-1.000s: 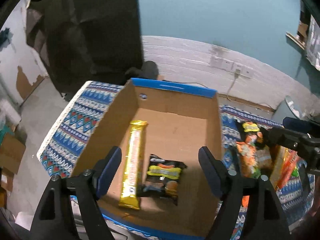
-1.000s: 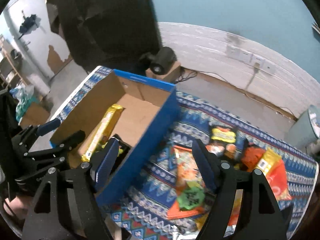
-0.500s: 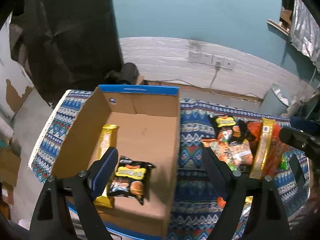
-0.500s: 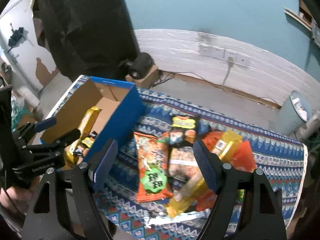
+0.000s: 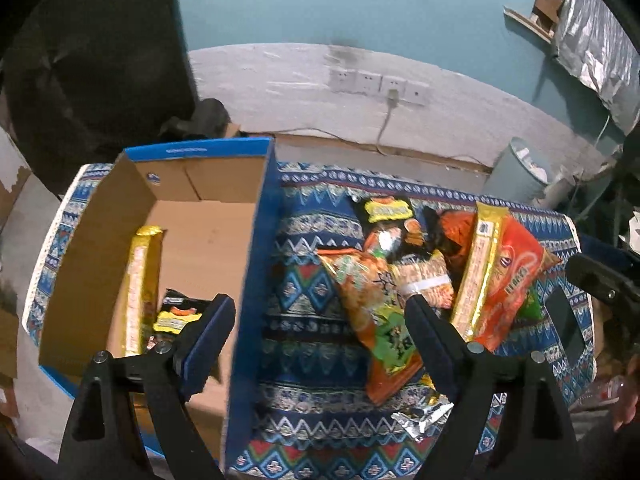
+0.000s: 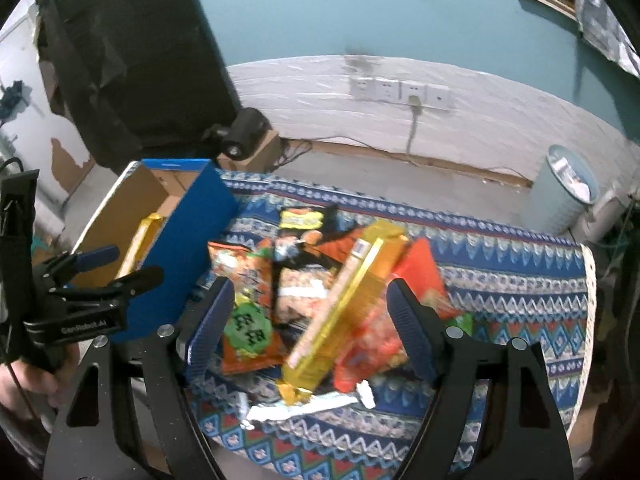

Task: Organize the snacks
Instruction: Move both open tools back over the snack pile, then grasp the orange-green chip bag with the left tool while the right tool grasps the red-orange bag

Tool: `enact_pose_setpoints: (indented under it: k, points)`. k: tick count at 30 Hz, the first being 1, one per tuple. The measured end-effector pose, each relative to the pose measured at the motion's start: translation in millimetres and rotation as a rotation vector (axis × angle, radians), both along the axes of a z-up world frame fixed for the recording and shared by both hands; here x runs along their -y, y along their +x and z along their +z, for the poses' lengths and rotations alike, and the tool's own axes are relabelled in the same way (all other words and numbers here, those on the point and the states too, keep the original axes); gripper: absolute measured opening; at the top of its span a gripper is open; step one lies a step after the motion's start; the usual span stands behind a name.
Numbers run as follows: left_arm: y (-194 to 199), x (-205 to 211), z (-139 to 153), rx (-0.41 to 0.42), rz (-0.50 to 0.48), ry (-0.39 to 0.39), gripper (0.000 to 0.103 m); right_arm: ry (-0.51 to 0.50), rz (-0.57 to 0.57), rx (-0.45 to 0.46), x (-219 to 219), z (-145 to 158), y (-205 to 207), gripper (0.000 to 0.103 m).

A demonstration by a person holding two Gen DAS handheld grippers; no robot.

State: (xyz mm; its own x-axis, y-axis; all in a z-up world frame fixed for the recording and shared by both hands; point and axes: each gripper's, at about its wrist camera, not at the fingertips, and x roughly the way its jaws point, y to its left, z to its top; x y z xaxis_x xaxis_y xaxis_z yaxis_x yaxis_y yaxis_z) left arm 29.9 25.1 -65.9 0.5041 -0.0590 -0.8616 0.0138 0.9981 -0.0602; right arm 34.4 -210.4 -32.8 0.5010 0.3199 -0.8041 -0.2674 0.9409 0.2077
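A blue cardboard box stands open at the left of the patterned cloth. Inside it lie a long gold bar and a black packet. My left gripper is open and holds nothing; it straddles the box's right wall, above bare cloth. To its right is the snack pile: an orange bag with a green label, a long gold pack and a red-orange bag. My right gripper hangs open over that pile, with the long gold pack lying below its jaws, untouched. The left gripper shows beside the box.
A crumpled silver wrapper lies at the near edge of the cloth-covered table. A grey bin stands on the floor behind the table's right end. A black device sits on a carton by the wall.
Both views have swung right, from over the box toward the snack pile. The left jaws stand a little wider. Nothing was picked up.
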Motion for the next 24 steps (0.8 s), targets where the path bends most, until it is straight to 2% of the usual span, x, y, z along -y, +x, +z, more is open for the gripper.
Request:
enact_pose_setpoints:
  k: [7,19,24]
  points:
    - [9.6,14.5,-13.9,-0.07,-0.004,-0.041,0.088,0.0,-0.059,-0.028,33.6,-13.4,-4.9,0.079]
    - [22.5,36.1,-37.4,-0.13,-0.021,0.008,0.088,-0.007,-0.112,-0.083,60.4,-45.6,8.2,0.079]
    - [31.6,43.6,-56.7,-0.189,-0.022,-0.005,0.088,0.005,-0.128,-0.106,65.8,-59.1,17.2,0.079]
